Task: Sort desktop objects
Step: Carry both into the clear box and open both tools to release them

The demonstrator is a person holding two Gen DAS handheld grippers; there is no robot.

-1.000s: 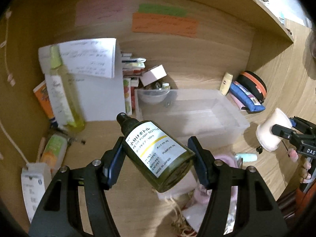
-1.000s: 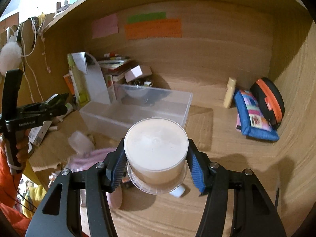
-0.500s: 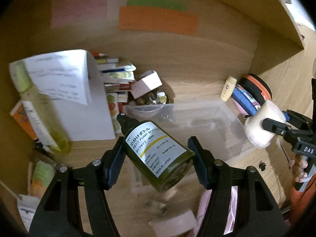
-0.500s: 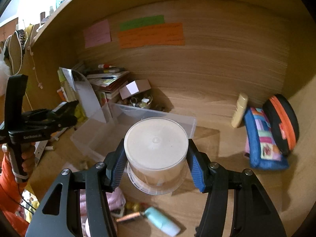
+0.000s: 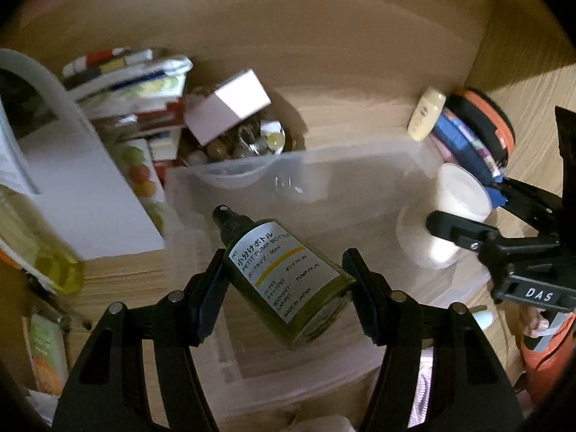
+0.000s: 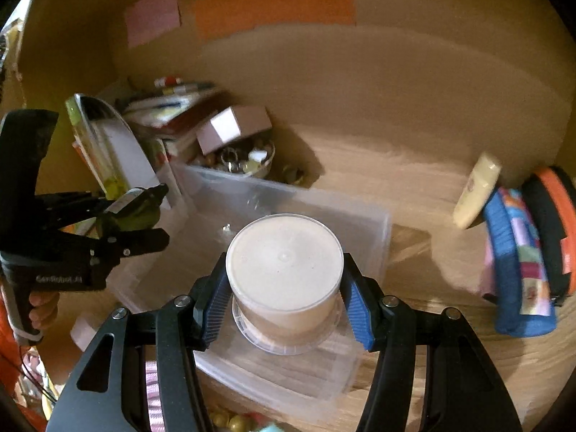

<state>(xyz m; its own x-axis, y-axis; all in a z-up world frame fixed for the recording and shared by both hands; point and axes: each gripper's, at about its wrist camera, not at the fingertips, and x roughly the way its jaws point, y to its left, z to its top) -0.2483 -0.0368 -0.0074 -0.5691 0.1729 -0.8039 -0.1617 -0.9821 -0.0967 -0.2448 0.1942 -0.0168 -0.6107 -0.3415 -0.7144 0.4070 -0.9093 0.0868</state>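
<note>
Green pump bottle (image 5: 284, 280) sits tilted in your left gripper (image 5: 284, 284), fingers clamped on its body, hanging over the clear plastic bin (image 5: 360, 187). Your right gripper (image 6: 284, 288) pinches the white round tub (image 6: 284, 270) above the same bin. Lower each one close to the floor before you let go, and keep the two apart. Around it: wooden desk (image 6: 414, 187), sticky notes (image 6: 273, 3) on the back wall, a blue pouch (image 6: 518, 270) to the right.

You can read the green bottle's (image 5: 286, 280) white label: "PET", "小分けボトル", "PETIT PUMP BOTTLE", "50ml", "MADE IN JAPAN". At the right, your right hand-held gripper (image 5: 464, 216) carries the white letters "DAS". The wall notes' (image 6: 273, 3) writing is too blurred.
</note>
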